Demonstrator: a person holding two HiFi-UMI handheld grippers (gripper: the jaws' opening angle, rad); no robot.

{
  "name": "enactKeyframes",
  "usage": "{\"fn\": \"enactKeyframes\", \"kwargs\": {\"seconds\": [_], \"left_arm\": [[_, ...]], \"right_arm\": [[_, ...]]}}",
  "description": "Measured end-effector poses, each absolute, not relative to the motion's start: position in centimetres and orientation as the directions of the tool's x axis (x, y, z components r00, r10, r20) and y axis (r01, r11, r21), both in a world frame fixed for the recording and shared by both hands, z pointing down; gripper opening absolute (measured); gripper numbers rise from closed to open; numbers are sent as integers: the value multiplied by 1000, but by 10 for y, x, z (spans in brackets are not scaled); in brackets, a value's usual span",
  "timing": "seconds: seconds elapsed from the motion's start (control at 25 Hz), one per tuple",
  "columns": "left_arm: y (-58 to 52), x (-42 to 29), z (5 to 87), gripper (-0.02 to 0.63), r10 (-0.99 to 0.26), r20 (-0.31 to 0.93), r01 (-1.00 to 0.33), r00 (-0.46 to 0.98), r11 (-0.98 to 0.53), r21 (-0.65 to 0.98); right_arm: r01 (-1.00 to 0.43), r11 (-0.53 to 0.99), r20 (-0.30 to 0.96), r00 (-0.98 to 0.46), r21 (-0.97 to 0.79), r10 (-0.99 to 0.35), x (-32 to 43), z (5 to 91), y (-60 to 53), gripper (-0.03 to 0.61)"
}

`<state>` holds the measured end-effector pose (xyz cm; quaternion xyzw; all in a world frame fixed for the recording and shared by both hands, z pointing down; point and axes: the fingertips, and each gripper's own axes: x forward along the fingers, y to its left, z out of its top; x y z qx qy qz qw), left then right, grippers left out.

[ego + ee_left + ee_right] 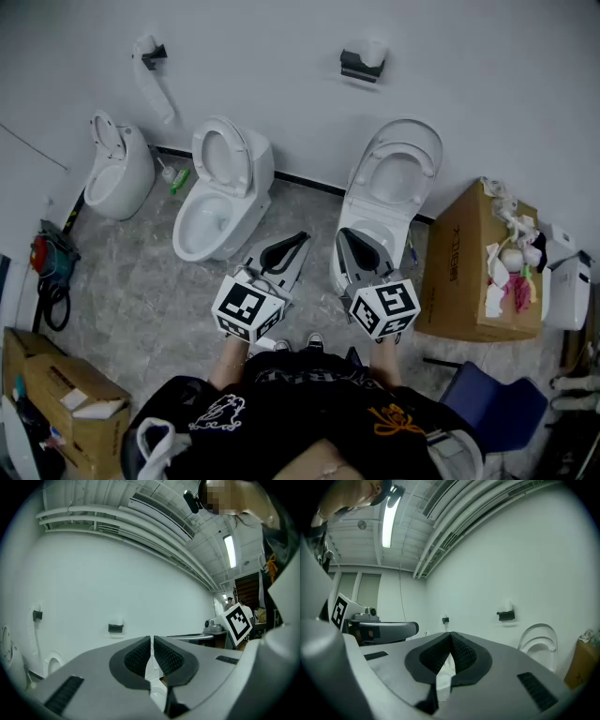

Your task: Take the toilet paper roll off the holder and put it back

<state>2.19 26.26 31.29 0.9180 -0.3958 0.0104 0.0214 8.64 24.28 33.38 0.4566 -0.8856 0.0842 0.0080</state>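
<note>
White wall (469, 56) inspected: toilet paper roll (374, 51) seated on its holder (356, 66).
Well below the holder, left gripper (299, 240) and right gripper (343, 235) point level, both jaws closed together and empty.

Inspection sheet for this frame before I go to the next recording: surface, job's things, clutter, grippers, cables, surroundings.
Surface: grey marbled floor.
Job's things: roll sits on the holder, on the wall above the right toilet; neither gripper is on it.
Clutter: open box stuffed with rubbish at right; more boxes at lower left; small green item on the floor by the wall.
Grippers: left gripper and right gripper are both shut, empty and held level, well short of the wall.
Cables: black coil by a red tool at left.
Surroundings: white wall, middle toilet, left toilet, blue chair.
</note>
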Motion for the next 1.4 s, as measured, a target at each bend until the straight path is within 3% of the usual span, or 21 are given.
{"fn": "enactKeyframes", "kwargs": {"seconds": [1.4], "left_arm": [[235, 80, 328, 34, -793, 47, -794, 608, -608, 20]], "right_arm": [[-748, 637, 87, -659, -185, -747, 143, 362, 205, 12]]}}
